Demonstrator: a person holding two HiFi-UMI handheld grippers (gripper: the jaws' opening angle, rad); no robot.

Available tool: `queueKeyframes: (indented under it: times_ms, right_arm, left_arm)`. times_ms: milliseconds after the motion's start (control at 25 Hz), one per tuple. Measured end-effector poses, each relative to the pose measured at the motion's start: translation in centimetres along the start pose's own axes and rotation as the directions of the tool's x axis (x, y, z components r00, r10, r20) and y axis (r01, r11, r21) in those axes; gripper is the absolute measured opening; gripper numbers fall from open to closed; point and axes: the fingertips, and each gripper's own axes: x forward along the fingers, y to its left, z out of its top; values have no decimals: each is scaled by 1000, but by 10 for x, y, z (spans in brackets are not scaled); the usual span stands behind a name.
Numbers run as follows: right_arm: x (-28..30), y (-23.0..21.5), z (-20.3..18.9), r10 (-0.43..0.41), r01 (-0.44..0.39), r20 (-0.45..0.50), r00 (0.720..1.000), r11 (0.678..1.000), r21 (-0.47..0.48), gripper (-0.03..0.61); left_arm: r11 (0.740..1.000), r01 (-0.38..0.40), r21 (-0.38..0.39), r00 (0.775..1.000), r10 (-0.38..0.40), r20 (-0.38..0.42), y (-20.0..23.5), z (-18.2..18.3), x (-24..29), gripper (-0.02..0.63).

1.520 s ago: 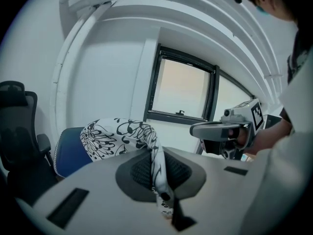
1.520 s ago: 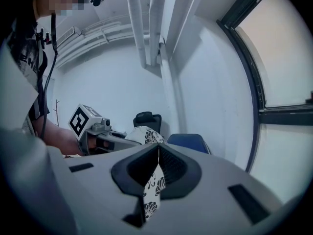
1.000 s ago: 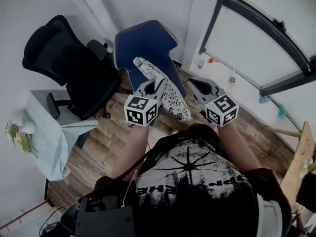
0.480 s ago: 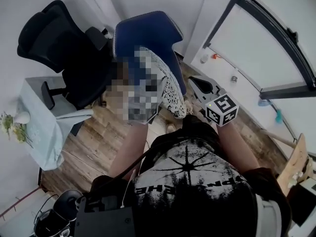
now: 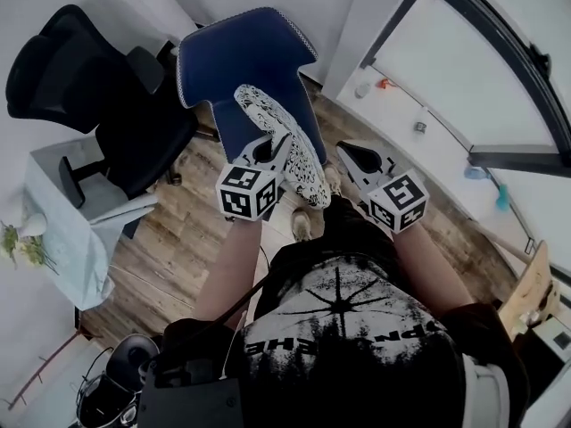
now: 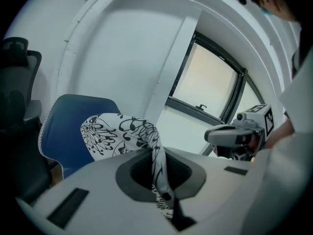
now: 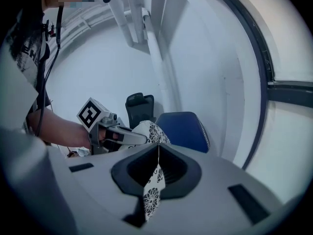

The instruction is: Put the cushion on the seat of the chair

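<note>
The blue chair (image 5: 241, 69) stands ahead by the wall, its seat facing me. A white cushion (image 5: 278, 141) with black flower print hangs upright over the seat's front, held off it. My left gripper (image 5: 268, 152) is shut on the cushion's near edge; in the left gripper view the fabric (image 6: 117, 133) runs down between the jaws (image 6: 156, 155), with the chair (image 6: 63, 131) behind. My right gripper (image 5: 355, 160) is to the right. The right gripper view shows a printed corner (image 7: 152, 190) pinched in its jaws (image 7: 158, 155), the chair (image 7: 183, 129) beyond.
A black office chair (image 5: 80, 87) stands left of the blue one. A small table with a pale cloth (image 5: 71, 212) and a plant (image 5: 22, 239) sits at the left. A window sill and dark frame (image 5: 464, 87) run along the right. The floor (image 5: 178, 239) is wood.
Both grippers have sunk with the cushion between them, and it now hangs lower over the blue chair's seat. Both grips are unchanged.
</note>
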Motion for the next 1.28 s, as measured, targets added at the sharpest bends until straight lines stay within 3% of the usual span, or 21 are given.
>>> queueKeyframes:
  times_ms: [360,640,800,1080,1280]
  right_arm:
    - [14,-19,-17,52,-51,-83,995,999,10,18]
    - [33,-19,-44,132,-129,-159,978,991,31,18]
    - [48,-20,-56,182,-178,-192,964,983,37,18]
    - [74,-18,-72,254,-253,-200,946,967,31,18]
    - [97,0,-92,336,-338,-243,910,941,37,18]
  left_arm:
    - [996,-7,-87,999,4,-38,8,-21,38,23]
    - [980,-104,-172,986,79,-150,56,-101,58,23]
    - [969,-182,-166,967,146,-208,88,-132,55,23]
    - [950,-276,-149,946,241,-218,120,-148,46,23]
    - [945,-295,-139,940,262,-217,132,-160,48,23]
